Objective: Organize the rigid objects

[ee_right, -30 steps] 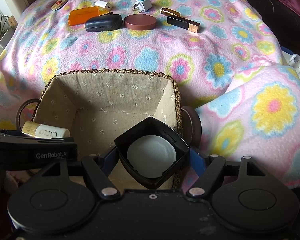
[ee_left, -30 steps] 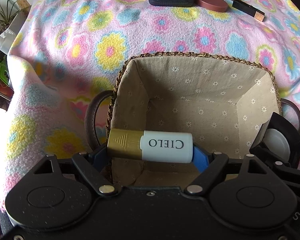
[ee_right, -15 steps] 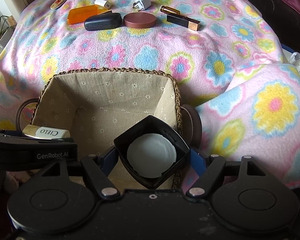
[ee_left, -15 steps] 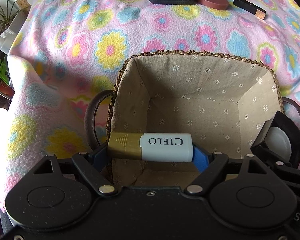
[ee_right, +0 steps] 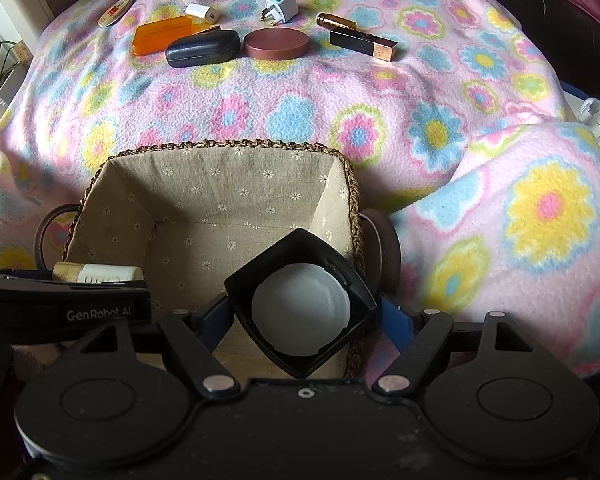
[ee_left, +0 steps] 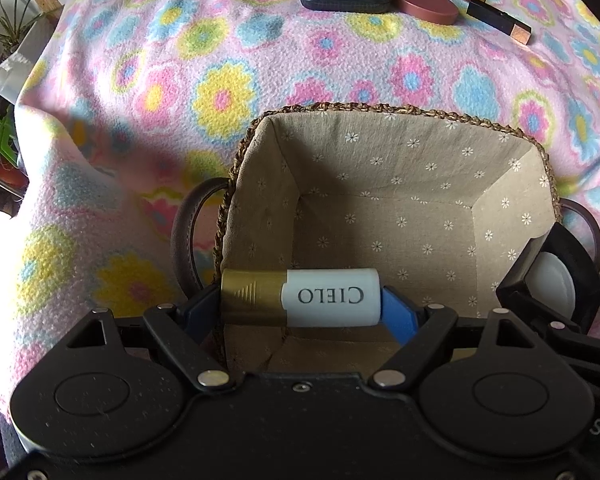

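Note:
My left gripper [ee_left: 300, 300] is shut on a white and gold CIELO tube [ee_left: 300, 298], held crosswise over the near left corner of a woven basket [ee_left: 400, 114] with a flowered cloth lining. My right gripper [ee_right: 300, 316] is shut on a black square case with a white round inside [ee_right: 300, 304], held over the basket's [ee_right: 220, 146] near right corner. The tube [ee_right: 100, 274] and left gripper show at the left of the right wrist view; the case [ee_left: 552, 280] shows at the right of the left wrist view.
On the flowered fleece blanket [ee_right: 380, 100] beyond the basket lie an orange box [ee_right: 160, 38], a dark glasses case [ee_right: 202, 48], a brown round tin [ee_right: 276, 43], a black and gold lipstick [ee_right: 362, 43], two white plugs [ee_right: 280, 8] and a small badge [ee_right: 114, 14].
Both grippers, still holding their objects, have moved slightly nearer and lower over the basket; the far objects sit a little lower in view.

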A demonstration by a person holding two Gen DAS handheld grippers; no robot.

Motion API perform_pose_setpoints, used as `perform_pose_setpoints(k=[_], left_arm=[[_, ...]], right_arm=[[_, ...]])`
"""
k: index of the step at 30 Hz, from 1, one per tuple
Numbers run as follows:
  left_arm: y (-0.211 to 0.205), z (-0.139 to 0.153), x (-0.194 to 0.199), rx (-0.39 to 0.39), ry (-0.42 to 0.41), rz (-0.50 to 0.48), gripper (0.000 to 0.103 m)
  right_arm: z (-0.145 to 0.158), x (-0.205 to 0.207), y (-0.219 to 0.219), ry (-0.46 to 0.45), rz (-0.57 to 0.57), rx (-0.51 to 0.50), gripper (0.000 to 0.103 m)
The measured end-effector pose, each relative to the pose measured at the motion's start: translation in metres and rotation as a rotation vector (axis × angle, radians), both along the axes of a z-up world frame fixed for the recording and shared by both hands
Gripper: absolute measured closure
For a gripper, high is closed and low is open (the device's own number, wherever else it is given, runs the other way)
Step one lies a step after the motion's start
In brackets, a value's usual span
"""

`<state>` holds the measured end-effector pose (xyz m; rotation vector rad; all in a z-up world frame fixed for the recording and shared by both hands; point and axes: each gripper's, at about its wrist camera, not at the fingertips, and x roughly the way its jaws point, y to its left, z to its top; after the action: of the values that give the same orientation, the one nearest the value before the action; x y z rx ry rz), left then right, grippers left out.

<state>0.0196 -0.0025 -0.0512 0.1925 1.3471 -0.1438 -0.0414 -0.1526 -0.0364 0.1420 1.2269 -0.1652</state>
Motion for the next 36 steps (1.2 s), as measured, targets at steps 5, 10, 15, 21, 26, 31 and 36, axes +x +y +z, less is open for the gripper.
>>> perform_pose_setpoints(k=[5,10,15,21,26,31,36], left_arm=[[-0.0016,0.0031,-0.0023,0.005,-0.022,0.000,0.022],[-0.0024,0.0038,-0.0025,0.009,-0.027,-0.002,0.021],[-0.0018,0.0034,-0.0022,0.008,-0.027,-0.003,0.021],[-0.0012,0.0034,-0.0021,0.008,-0.027,-0.004,0.021],[-0.0012,0.0035,-0.0018,0.008,-0.027,-0.004,0.021],[-0.0012,0.0035,-0.0016,0.008,-0.027,-0.005,0.021],[-0.0010,0.0034,-0.0015,0.008,-0.027,-0.005,0.021]], right_arm=[[0.0013,-0.0007,-0.0002,-0.010,-0.010,0.010,0.025],[0.0018,-0.0005,0.0002,-0.011,-0.014,0.011,0.025],[0.0016,-0.0006,-0.0002,-0.011,-0.013,0.011,0.024],[0.0017,-0.0009,0.0001,-0.012,-0.014,0.010,0.024],[0.0016,-0.0009,0.0000,-0.012,-0.013,0.011,0.024],[0.0017,-0.0008,-0.0002,-0.012,-0.013,0.011,0.024],[0.0017,-0.0008,-0.0002,-0.012,-0.013,0.011,0.024]])
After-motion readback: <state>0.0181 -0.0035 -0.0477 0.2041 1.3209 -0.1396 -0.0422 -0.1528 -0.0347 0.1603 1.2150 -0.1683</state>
